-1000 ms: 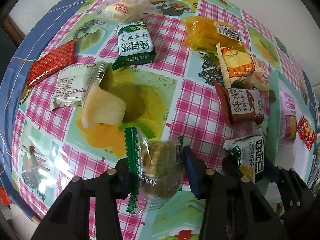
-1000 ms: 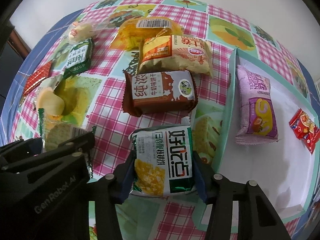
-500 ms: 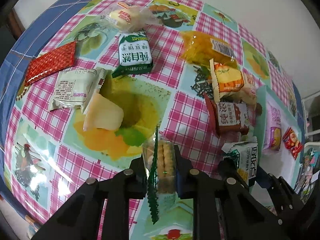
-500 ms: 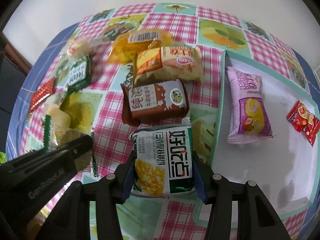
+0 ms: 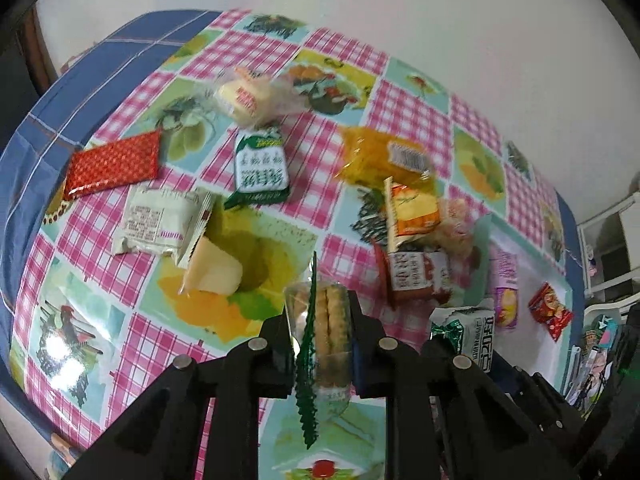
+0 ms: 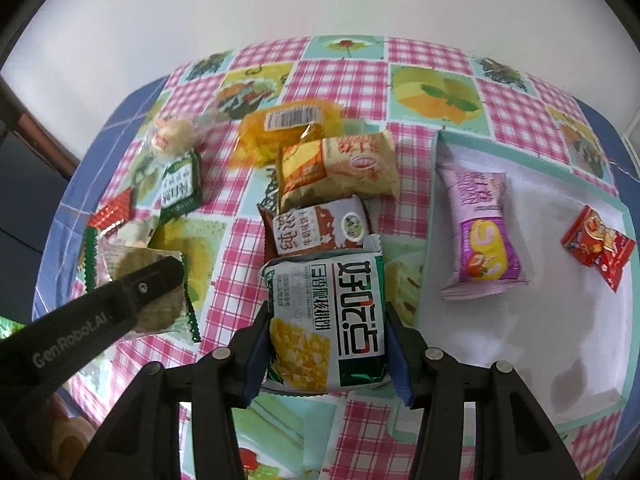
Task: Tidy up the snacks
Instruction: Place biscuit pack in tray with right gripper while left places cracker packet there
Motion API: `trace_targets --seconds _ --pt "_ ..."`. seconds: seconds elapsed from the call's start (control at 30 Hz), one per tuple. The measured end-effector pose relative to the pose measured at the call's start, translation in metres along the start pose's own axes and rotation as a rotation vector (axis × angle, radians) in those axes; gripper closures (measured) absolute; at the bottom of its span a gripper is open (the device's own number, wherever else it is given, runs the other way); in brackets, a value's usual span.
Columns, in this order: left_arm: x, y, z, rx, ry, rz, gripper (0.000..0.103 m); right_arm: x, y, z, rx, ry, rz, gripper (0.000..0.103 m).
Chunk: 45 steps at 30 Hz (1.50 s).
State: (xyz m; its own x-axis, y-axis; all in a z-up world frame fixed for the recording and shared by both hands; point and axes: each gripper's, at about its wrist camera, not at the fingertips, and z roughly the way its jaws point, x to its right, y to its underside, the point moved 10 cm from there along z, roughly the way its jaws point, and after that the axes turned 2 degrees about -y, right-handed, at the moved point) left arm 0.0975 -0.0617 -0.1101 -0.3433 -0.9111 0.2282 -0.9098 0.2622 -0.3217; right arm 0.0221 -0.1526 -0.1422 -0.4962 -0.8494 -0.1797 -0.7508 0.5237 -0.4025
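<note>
My left gripper (image 5: 320, 332) is shut on a clear biscuit pack with green serrated ends (image 5: 326, 332), turned on edge and held above the tablecloth. It also shows in the right wrist view (image 6: 140, 288). My right gripper (image 6: 326, 340) is shut on a white-and-green corn snack pack (image 6: 328, 316), held above the table just left of the teal-rimmed white tray (image 6: 430, 216). The tray holds a purple cake pack (image 6: 478, 236) and a small red packet (image 6: 598, 248).
Loose snacks lie on the checked cloth: a brown milk biscuit pack (image 6: 316, 228), an orange-cream pack (image 6: 336, 168), a yellow bag (image 6: 288, 128), a green biscuit pack (image 5: 260, 168), a red foil packet (image 5: 112, 164), a white wrapper (image 5: 160, 220), a pale cake (image 5: 212, 268), a round bun (image 5: 248, 96).
My left gripper closed on the biscuit pack, turned it on edge and lifted it. My right gripper rose with the corn snack pack; both views now sit higher over the table.
</note>
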Motion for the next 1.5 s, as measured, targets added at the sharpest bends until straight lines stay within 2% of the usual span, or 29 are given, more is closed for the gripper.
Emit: trace_targets --seconds 0.17,0.37,0.53,0.73,0.9,1.03,1.23,1.3,1.43,1.5 --pt "0.022 0.003 -0.011 0.035 0.026 0.046 0.082 0.024 0.0 -0.011 0.014 0.015 0.072 0.05" --pt "0.07 0.016 -0.013 0.053 0.053 0.158 0.082 0.071 0.006 -0.02 0.026 0.052 0.187 0.049" --pt "0.12 0.043 -0.009 0.041 0.077 0.288 0.082 0.122 0.023 -0.025 0.024 0.134 0.283 0.049" --pt "0.168 0.076 0.0 0.024 0.111 0.427 0.082 0.182 0.049 -0.034 0.023 0.191 0.42 0.049" --pt "0.193 0.093 0.01 0.012 0.141 0.49 0.082 0.221 0.068 -0.042 0.034 0.223 0.512 0.049" --pt "0.203 0.102 0.021 -0.012 0.164 0.508 0.082 0.237 0.077 -0.045 0.03 0.24 0.549 0.049" --pt "0.206 0.106 0.026 -0.027 0.171 0.526 0.081 0.238 0.084 -0.042 0.007 0.237 0.558 0.049" --pt "0.206 0.103 0.023 -0.018 0.167 0.522 0.078 0.236 0.082 -0.042 0.003 0.241 0.55 0.049" --pt "0.206 0.098 0.016 0.005 0.159 0.528 0.062 0.235 0.079 -0.043 0.005 0.256 0.541 0.047" --pt "0.206 0.094 0.01 0.021 0.16 0.528 0.062 0.235 0.076 -0.047 0.017 0.26 0.538 0.045"
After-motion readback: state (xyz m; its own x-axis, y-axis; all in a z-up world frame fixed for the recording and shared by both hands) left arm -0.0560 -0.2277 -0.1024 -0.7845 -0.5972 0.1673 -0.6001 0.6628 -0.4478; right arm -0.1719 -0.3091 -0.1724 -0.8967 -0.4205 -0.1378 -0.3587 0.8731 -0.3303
